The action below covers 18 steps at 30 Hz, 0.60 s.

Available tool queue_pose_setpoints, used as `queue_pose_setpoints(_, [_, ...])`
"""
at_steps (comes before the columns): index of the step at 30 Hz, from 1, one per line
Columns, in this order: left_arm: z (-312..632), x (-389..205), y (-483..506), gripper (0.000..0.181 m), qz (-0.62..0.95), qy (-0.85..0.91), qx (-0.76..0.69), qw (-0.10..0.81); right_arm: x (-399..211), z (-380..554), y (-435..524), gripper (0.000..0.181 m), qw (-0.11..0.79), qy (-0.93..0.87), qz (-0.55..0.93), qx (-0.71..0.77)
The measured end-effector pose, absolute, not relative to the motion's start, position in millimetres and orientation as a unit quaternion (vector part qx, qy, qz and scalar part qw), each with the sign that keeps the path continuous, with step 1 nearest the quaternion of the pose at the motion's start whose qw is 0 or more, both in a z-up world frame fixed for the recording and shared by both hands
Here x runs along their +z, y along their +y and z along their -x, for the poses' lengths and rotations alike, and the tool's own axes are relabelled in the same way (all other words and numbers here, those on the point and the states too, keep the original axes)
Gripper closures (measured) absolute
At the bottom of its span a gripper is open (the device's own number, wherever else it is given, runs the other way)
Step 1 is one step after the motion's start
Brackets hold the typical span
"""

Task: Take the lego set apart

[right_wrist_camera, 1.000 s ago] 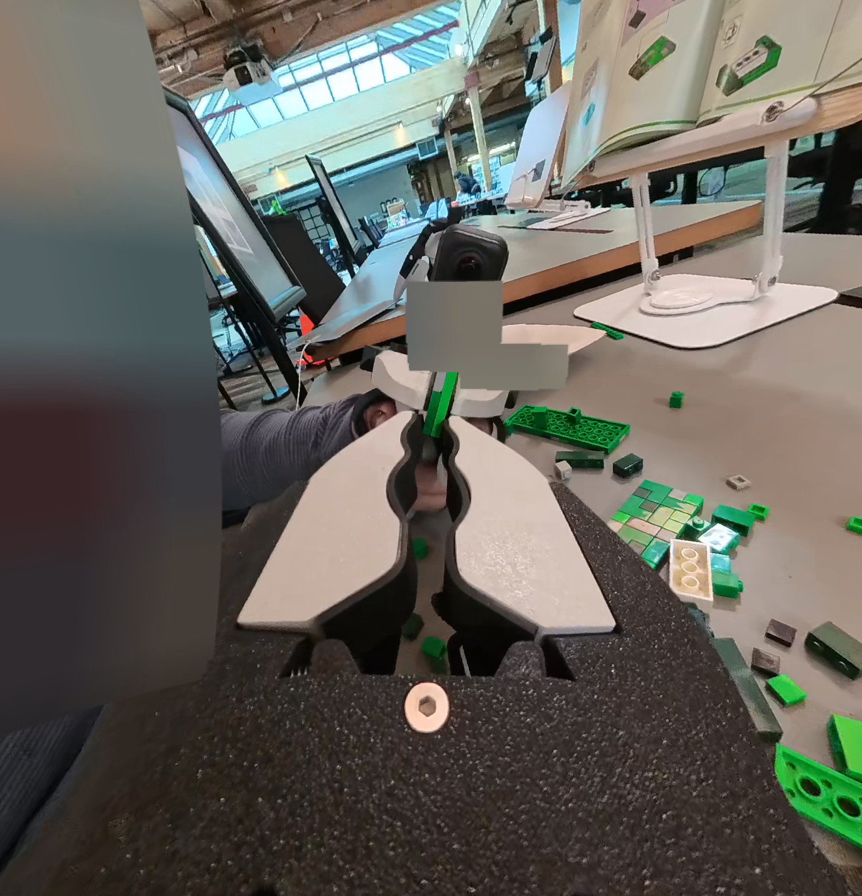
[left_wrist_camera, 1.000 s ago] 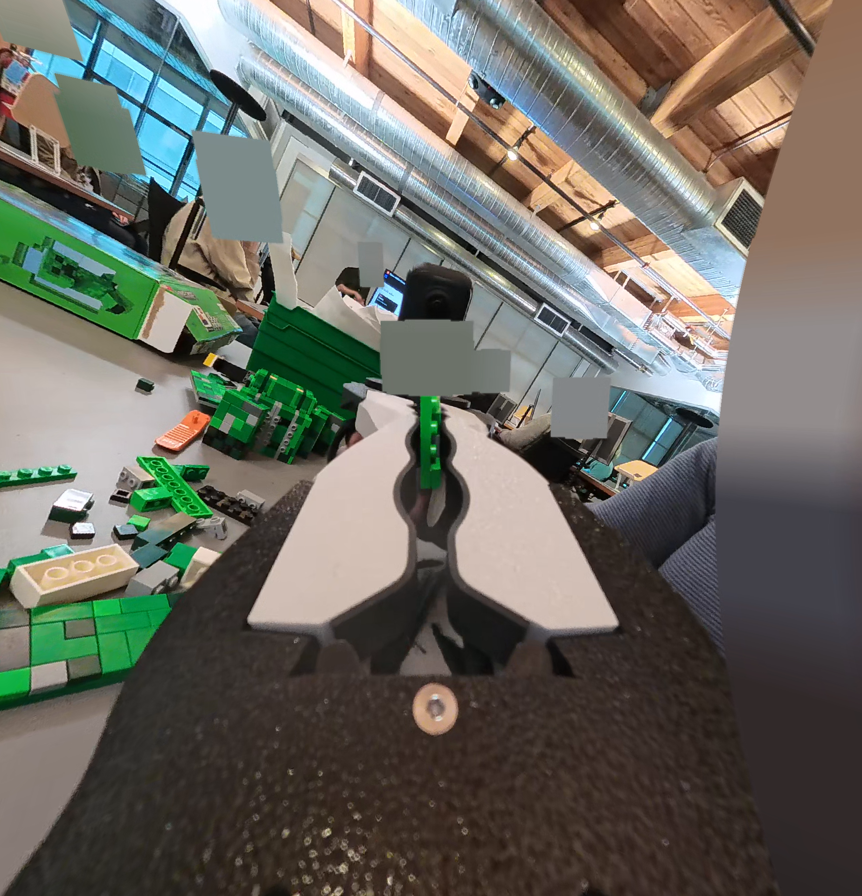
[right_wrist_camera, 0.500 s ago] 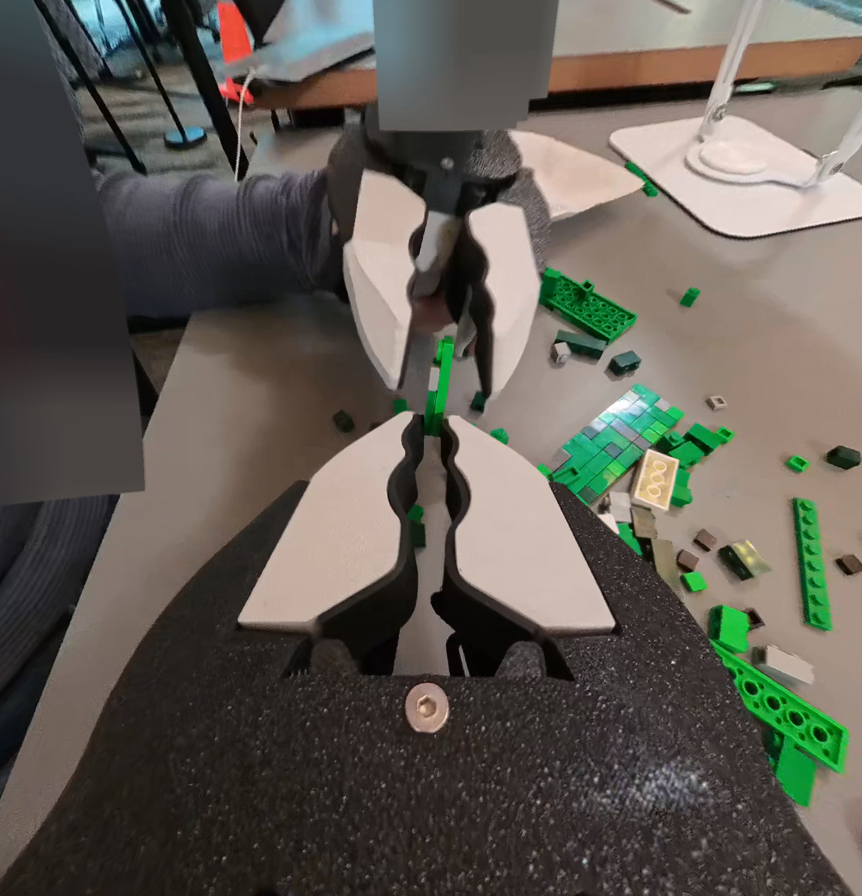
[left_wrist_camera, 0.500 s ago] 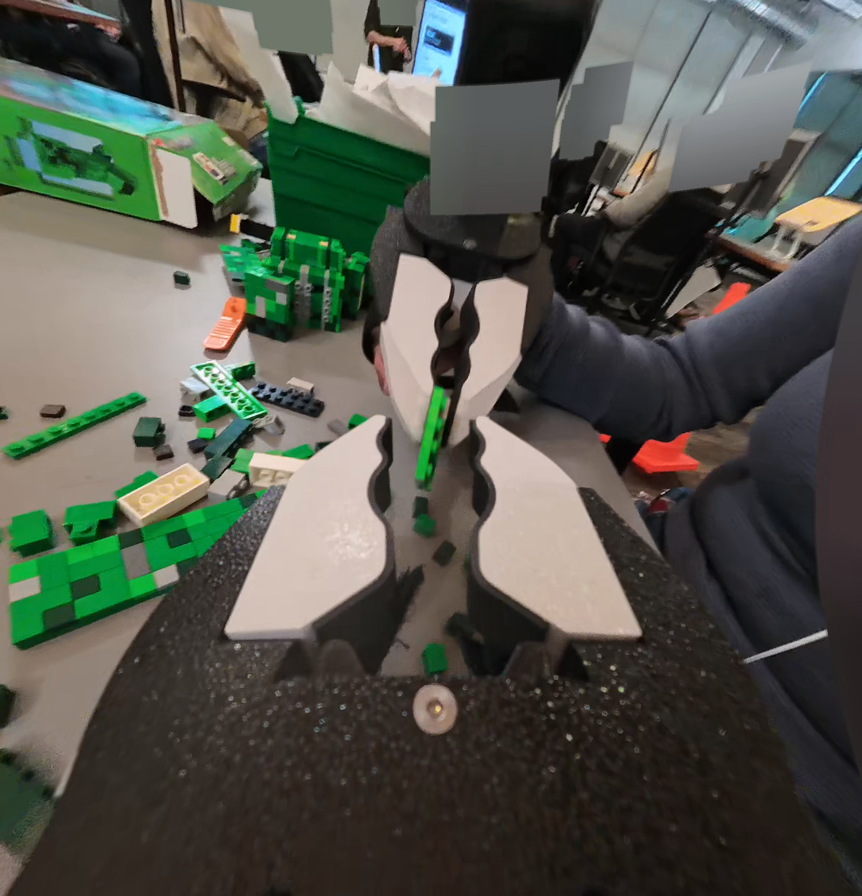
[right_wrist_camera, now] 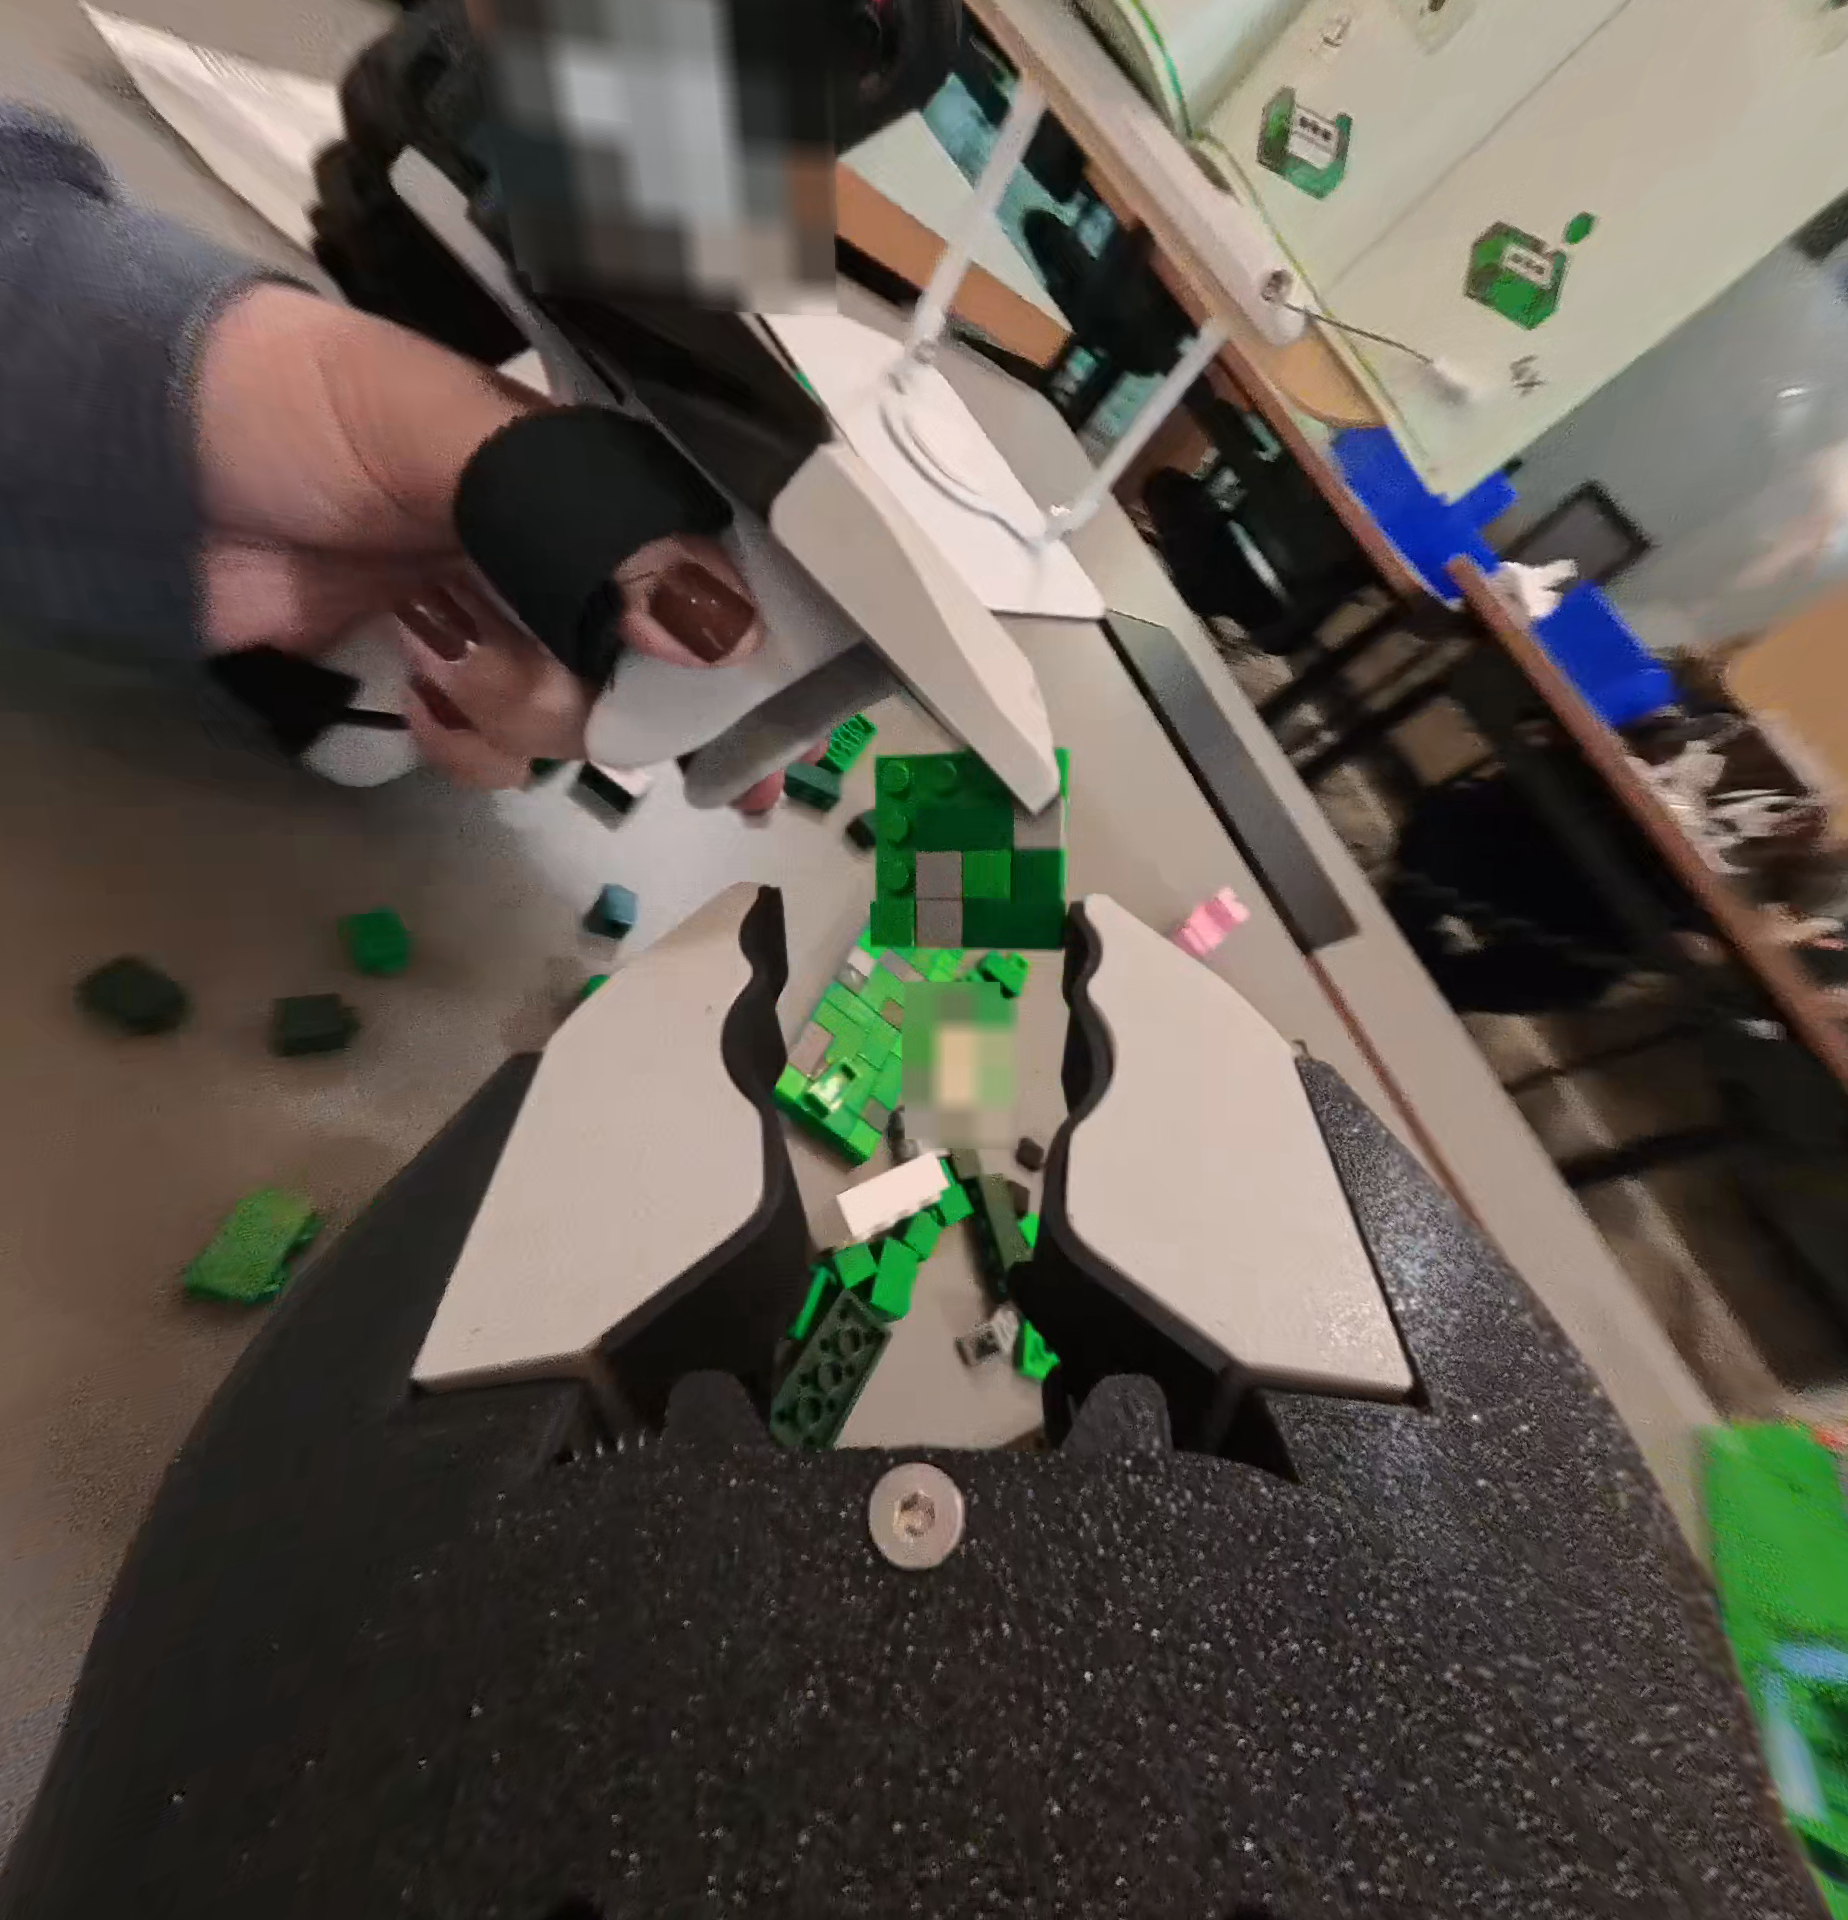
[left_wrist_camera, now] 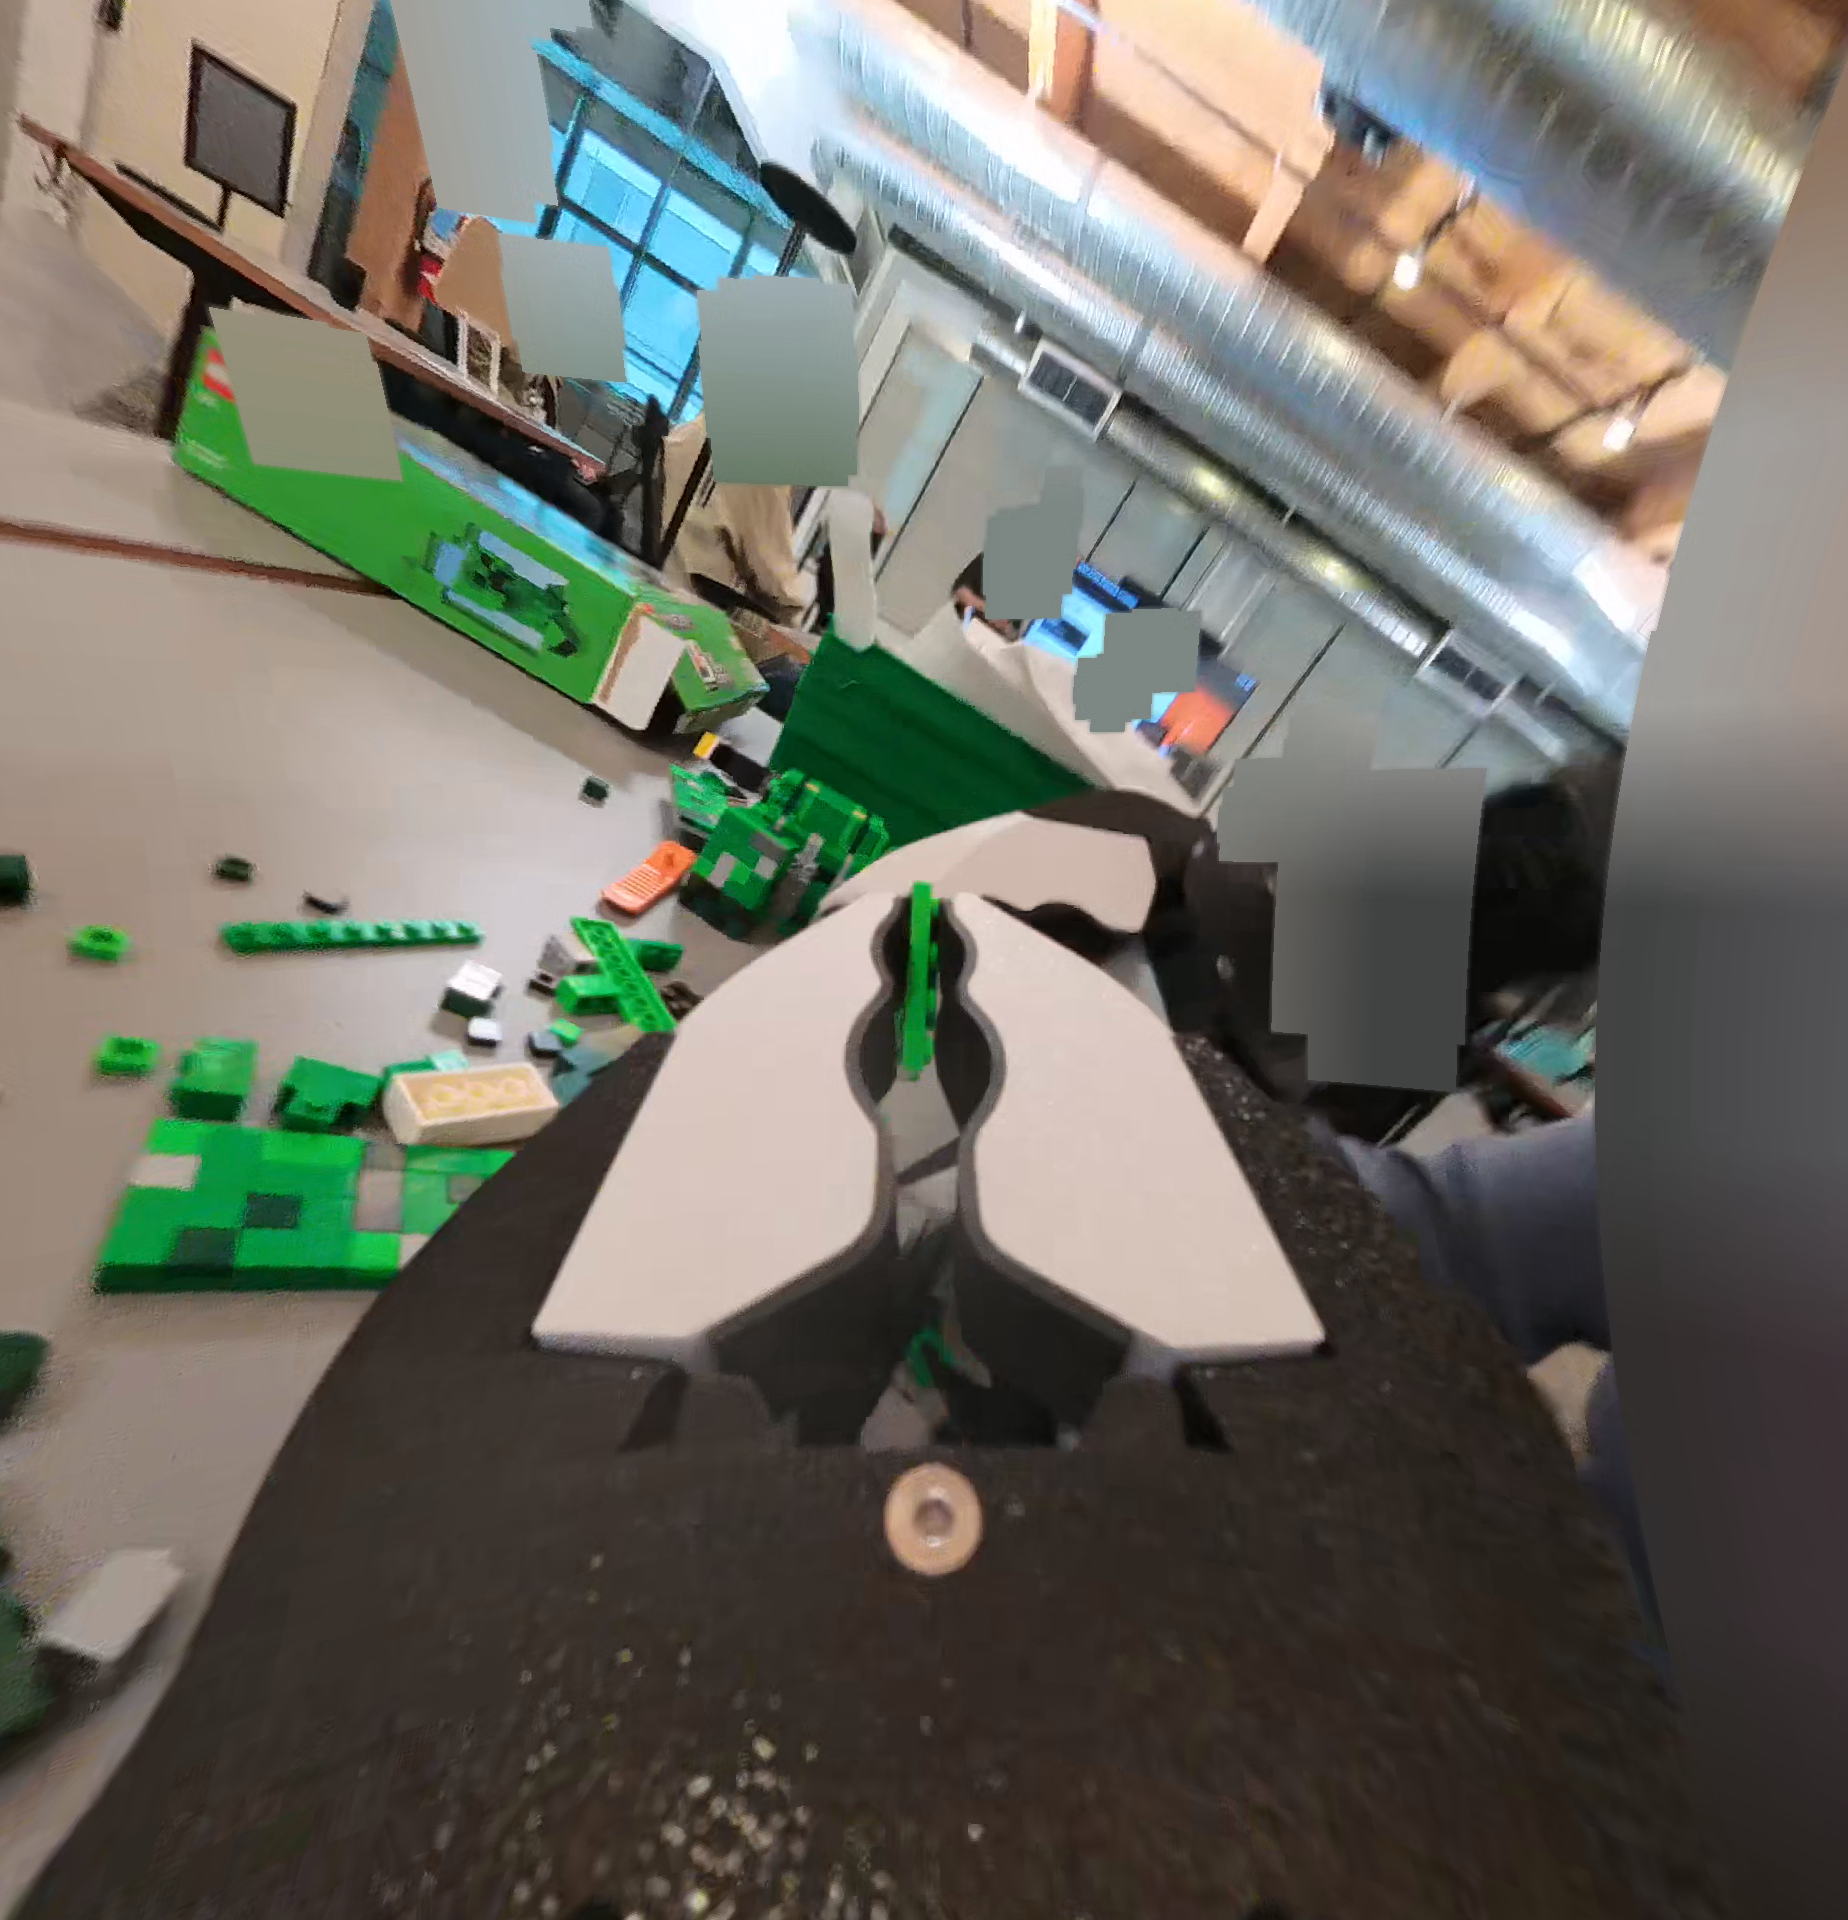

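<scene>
Grey counter (left_wrist_camera: 276, 727) everywhere, littered with loose green bricks, a cream brick (left_wrist_camera: 470, 1103) and the green set box (left_wrist_camera: 463, 582) at the far edge. Your left gripper (left_wrist_camera: 918, 914) has its jaws clamped on a green mosaic plate (right_wrist_camera: 967, 862), held edge-on and lifted clear of the counter. Your right gripper (right_wrist_camera: 915, 925) faces that plate's studded side, jaws spread wide and gripping nothing. On the counter beside the cream brick lies a bigger mosaic plate (left_wrist_camera: 265, 1216), flat, with the half-built green model (left_wrist_camera: 785, 862) well behind it.
</scene>
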<state>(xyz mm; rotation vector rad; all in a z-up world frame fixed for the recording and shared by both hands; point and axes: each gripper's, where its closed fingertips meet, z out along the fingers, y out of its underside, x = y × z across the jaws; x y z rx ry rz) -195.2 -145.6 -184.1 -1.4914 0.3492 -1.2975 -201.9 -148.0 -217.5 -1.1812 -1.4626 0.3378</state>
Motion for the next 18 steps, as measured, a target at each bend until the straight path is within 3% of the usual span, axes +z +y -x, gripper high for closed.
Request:
queue_pose_setpoints(4, [189,-188,-144,0.177,0.627,0.128,-0.565,0.521,-218,207,-141,0.13,0.612,-0.617,0.492,0.053])
queue_pose_setpoints(7, [186,-190,-145,0.177,0.633,0.13,-0.562,0.516,-216,203,-133,0.143,0.626,-0.616,0.477,-0.016])
queue_pose_setpoints(11, [185,-197,-145,0.176,0.649,0.126,-0.578,0.478,-224,201,-134,0.144,0.599,-0.641,0.48,-0.002])
queue_pose_setpoints(14, [182,-201,-152,0.161,0.664,0.159,-0.579,0.445,-232,198,-136,0.144,0.579,-0.674,0.458,0.008])
queue_pose_setpoints(18, [170,-217,-161,0.154,0.697,0.214,-0.546,0.413,-237,195,-141,0.144,0.567,-0.704,0.428,0.016])
